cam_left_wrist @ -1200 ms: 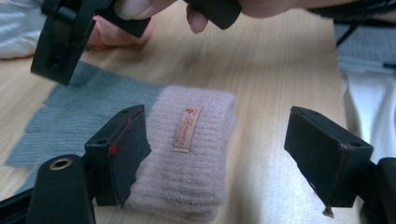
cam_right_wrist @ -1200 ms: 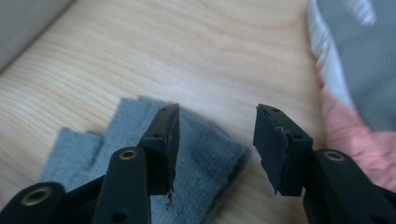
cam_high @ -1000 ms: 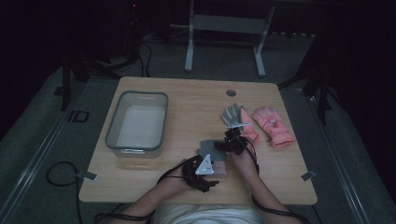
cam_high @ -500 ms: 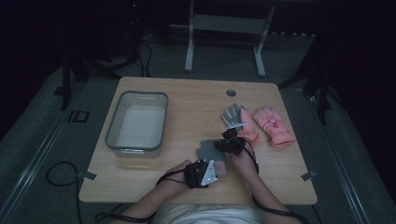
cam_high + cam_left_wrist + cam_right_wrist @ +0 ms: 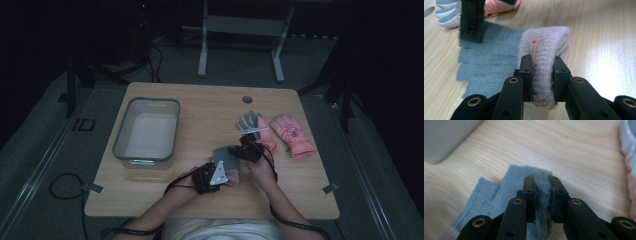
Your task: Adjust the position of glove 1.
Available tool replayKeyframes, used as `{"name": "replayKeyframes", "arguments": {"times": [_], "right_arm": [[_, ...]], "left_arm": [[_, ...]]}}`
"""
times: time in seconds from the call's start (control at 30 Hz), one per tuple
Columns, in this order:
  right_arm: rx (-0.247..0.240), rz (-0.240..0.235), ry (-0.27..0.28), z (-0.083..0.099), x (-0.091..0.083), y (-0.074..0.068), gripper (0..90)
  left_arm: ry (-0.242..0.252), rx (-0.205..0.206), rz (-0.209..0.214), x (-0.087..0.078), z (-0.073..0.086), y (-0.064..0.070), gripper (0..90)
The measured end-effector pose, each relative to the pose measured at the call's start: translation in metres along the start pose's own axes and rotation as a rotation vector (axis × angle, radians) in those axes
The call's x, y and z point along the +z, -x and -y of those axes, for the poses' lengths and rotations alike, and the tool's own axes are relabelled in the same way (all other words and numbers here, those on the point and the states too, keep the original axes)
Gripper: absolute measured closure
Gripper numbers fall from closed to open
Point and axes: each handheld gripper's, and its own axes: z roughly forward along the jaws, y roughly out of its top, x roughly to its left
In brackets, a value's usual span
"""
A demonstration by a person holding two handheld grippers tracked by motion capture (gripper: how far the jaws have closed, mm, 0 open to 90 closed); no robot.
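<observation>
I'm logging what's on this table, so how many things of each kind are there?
Grey knit glove with pink cuff, held at both ends by the grippers: 1
Pink gloves, one with a grey-white glove lying on it: 2
Grey-white glove: 1
Clear bin: 1
Total: 5

Soft grey knitted glove (image 5: 486, 60), ribbed and matt, with fuzzy pale pink wool cuff (image 5: 546, 55) and small paper-like tag. Smooth light wooden table (image 5: 604, 45), faintly glossy, grain visible. Matt black plastic left gripper (image 5: 543, 82) and right gripper (image 5: 543, 197), brass-coloured metal rivets. Grey smooth plastic bin (image 5: 146, 131).
</observation>
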Motion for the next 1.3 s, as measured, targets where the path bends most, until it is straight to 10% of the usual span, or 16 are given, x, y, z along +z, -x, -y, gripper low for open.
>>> {"name": "replayKeyframes", "arguments": {"times": [1.3], "right_arm": [[-0.187,-0.102,0.177,-0.128,-0.031,-0.078,78.1]], "left_arm": [[-0.077,0.078,-0.222,-0.113,-0.013,-0.074,75.1]]}}
